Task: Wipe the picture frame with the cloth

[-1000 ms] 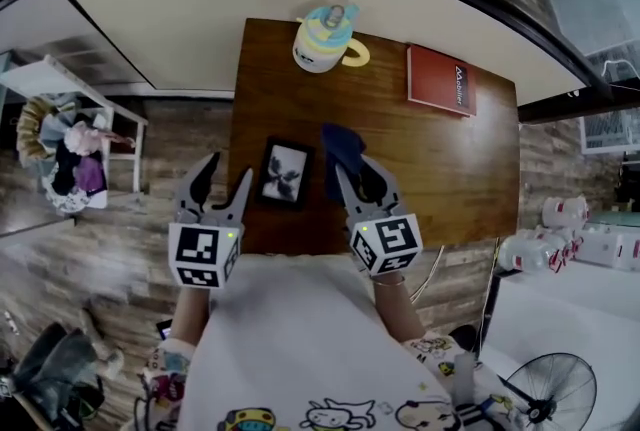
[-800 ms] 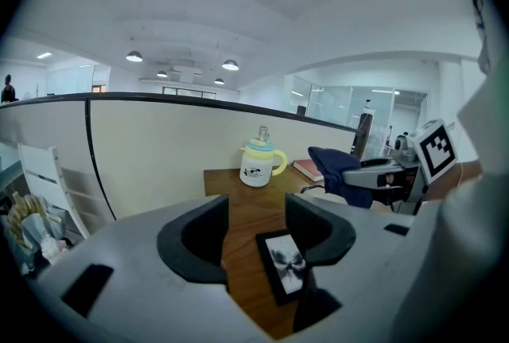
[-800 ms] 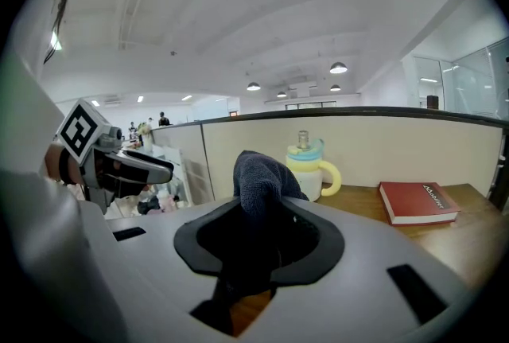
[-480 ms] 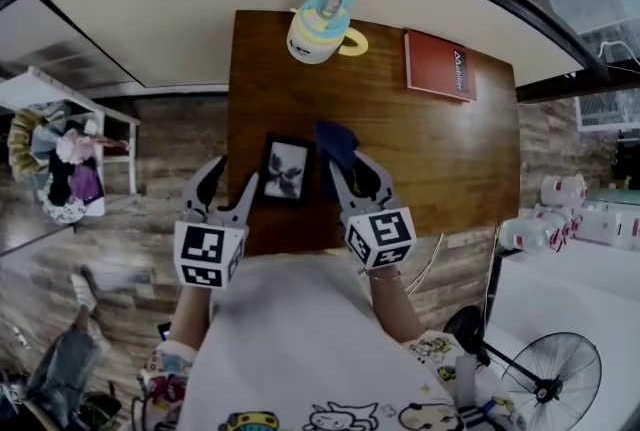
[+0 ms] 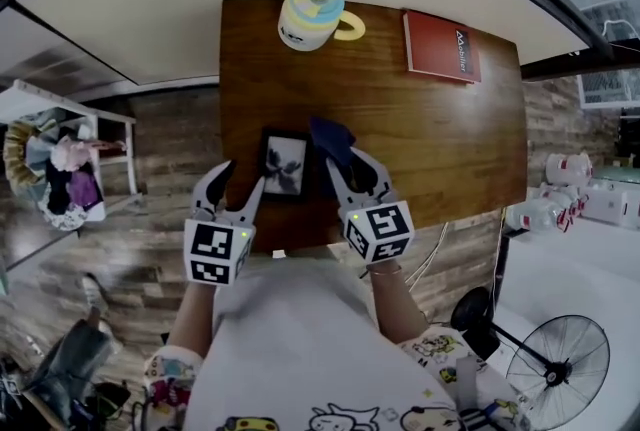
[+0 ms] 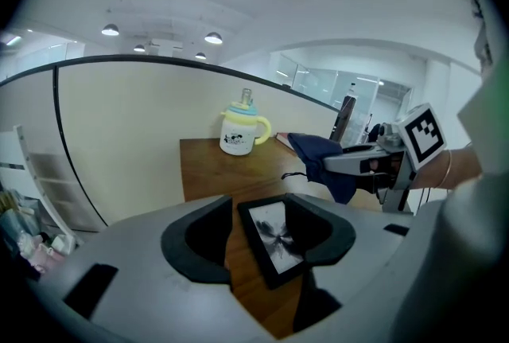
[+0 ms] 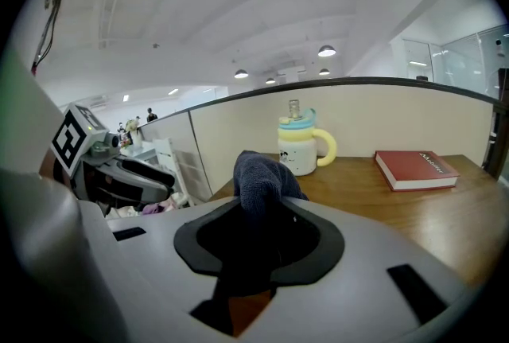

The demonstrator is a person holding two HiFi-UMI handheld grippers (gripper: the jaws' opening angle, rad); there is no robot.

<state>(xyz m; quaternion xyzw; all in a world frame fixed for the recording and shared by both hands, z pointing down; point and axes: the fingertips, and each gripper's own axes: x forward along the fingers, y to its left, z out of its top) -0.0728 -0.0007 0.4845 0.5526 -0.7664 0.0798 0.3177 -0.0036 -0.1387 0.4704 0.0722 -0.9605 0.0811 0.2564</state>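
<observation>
A small black picture frame (image 5: 284, 164) with a grey print lies flat near the front edge of the brown table (image 5: 430, 139). My left gripper (image 5: 239, 181) hovers open at the frame's left side; in the left gripper view the frame (image 6: 274, 236) shows through the gap of my left gripper (image 6: 261, 204). My right gripper (image 5: 350, 166) is shut on a dark blue cloth (image 5: 330, 139), just right of the frame and off the table. The cloth (image 7: 258, 178) bunches up out of the right jaws, and the cloth (image 6: 322, 154) hangs from them in the left gripper view.
A white and yellow lidded mug (image 5: 308, 14) stands at the table's far edge against a cream partition. A red book (image 5: 441, 46) lies at the far right corner. Wooden floor surrounds the table; a fan (image 5: 560, 369) stands at the lower right.
Both grippers have eased forward over the table's front edge. The left one has drawn closer to the frame. The cloth has stayed in the right jaws.
</observation>
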